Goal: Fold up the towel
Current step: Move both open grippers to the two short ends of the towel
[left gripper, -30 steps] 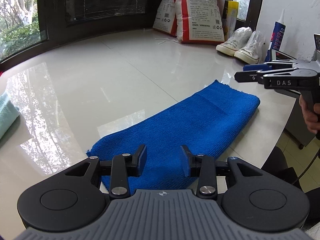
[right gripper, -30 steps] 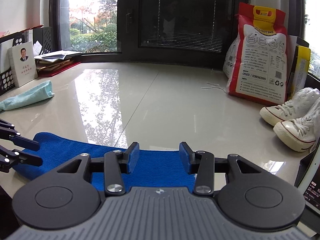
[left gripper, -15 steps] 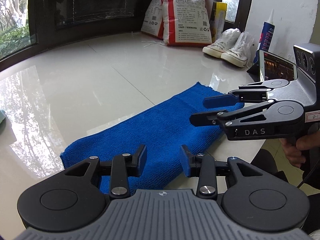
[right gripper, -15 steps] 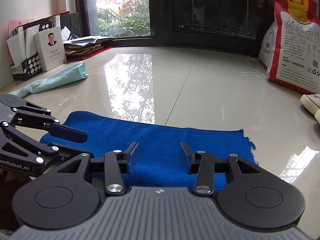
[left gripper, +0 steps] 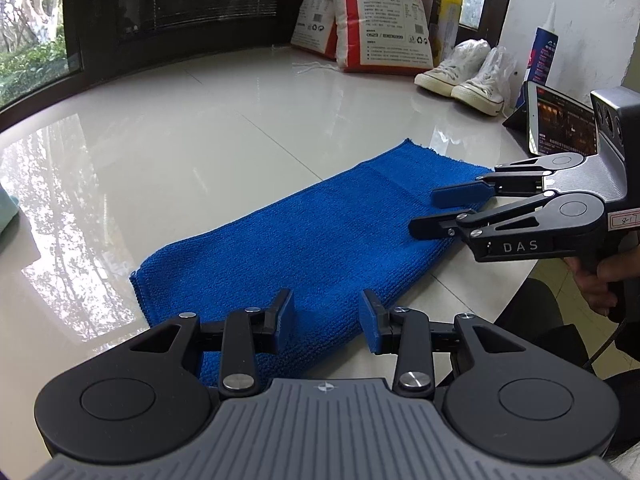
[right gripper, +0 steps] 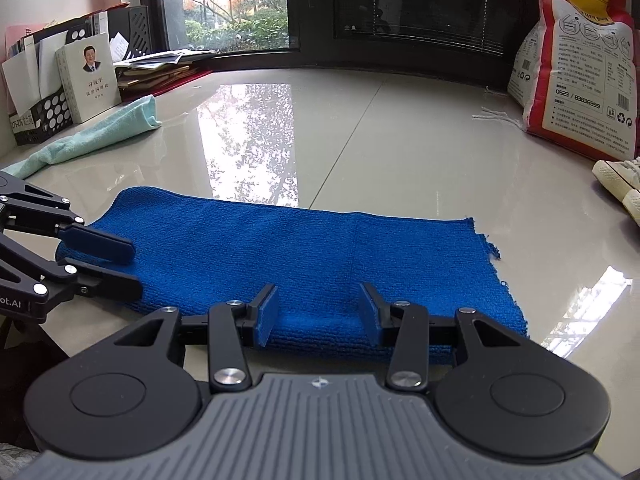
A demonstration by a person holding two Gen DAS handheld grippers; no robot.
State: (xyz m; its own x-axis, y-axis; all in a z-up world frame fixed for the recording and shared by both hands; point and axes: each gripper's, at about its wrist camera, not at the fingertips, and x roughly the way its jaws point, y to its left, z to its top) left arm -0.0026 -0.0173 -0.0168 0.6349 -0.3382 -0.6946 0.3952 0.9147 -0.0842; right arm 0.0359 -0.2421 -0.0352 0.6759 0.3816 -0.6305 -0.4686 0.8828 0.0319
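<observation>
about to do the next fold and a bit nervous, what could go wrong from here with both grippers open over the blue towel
1. The blue towel lies along the table edge, so a clumsy grab could drag it off.
2. It already looks folded into layers; the left gripper or right gripper, both open, may catch only the top layer.
3. The glossy table may let the towel slide rather than fold.

Both wrist views low, close, facing across the shared blue towel (left gripper: 304,240), from opposite ends

towel (right gripper: 296,264) on table (right gripper: 400,160), sacks (right gripper: 580,80) behind
</observation>
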